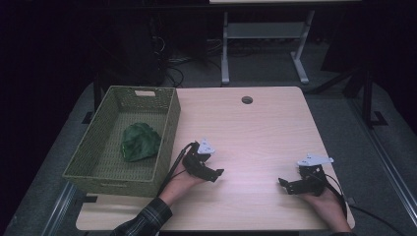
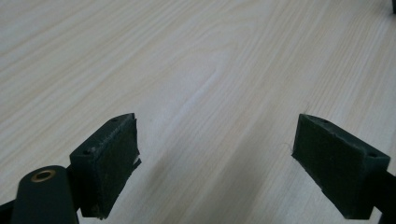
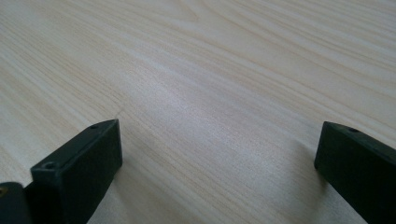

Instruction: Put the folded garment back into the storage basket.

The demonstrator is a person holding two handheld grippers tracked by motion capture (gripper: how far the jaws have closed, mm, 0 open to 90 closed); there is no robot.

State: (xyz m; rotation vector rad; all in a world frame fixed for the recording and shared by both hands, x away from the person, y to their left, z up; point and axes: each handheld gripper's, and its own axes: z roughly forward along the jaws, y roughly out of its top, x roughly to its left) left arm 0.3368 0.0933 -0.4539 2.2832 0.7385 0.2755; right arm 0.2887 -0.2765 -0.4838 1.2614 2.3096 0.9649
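Both grippers sit wide open and empty on the wooden table [image 1: 255,128]: left gripper [image 1: 216,173] points right, right gripper [image 1: 282,183] points left. Green leafy vegetable [image 1: 140,141] lies in the wicker basket [image 1: 167,130], long axis running front-to-back.

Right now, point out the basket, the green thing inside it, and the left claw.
basket [image 1: 169,129], high view, right wall.
green thing [image 1: 140,141], high view, its middle.
left claw [image 1: 218,173], high view, between its tips; open.
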